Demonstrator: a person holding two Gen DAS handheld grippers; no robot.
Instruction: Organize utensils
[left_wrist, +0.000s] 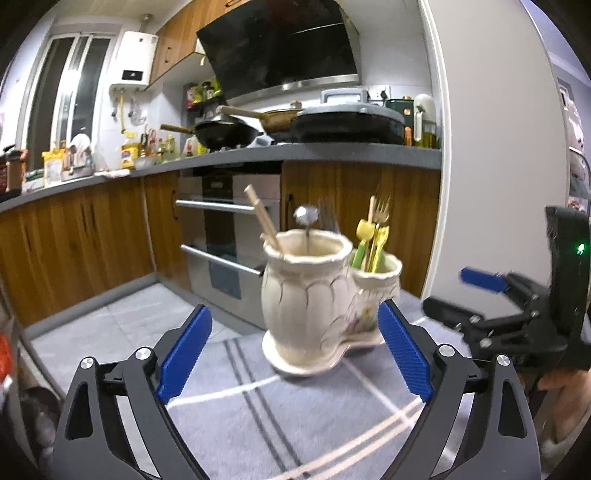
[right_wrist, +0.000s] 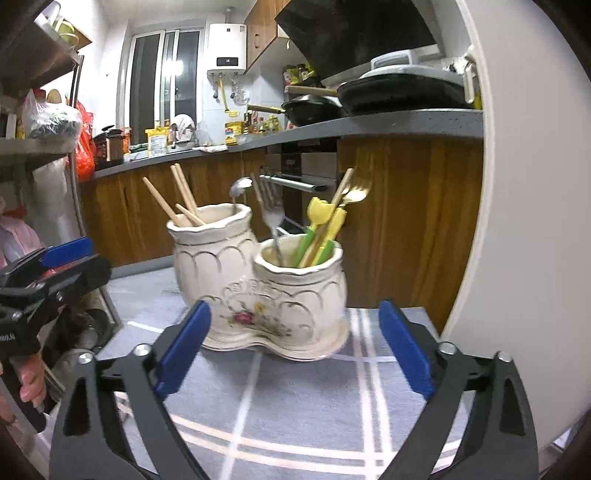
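The shiny glazed pot holder (right_wrist: 258, 288) looks like smooth china. In it stand wooden chopsticks (right_wrist: 173, 201), a shiny metal spoon (right_wrist: 240, 184) and bright plastic forks (right_wrist: 321, 225). It sits on a soft grey cloth (right_wrist: 295, 398) at the bottom.

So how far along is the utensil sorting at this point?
Looks nearly finished. Done: chopsticks and spoon stand in the taller pot of the ceramic holder; forks and plastic cutlery in the shorter. In hand: nothing; left gripper and right gripper are open, empty. Left: no loose utensils visible.
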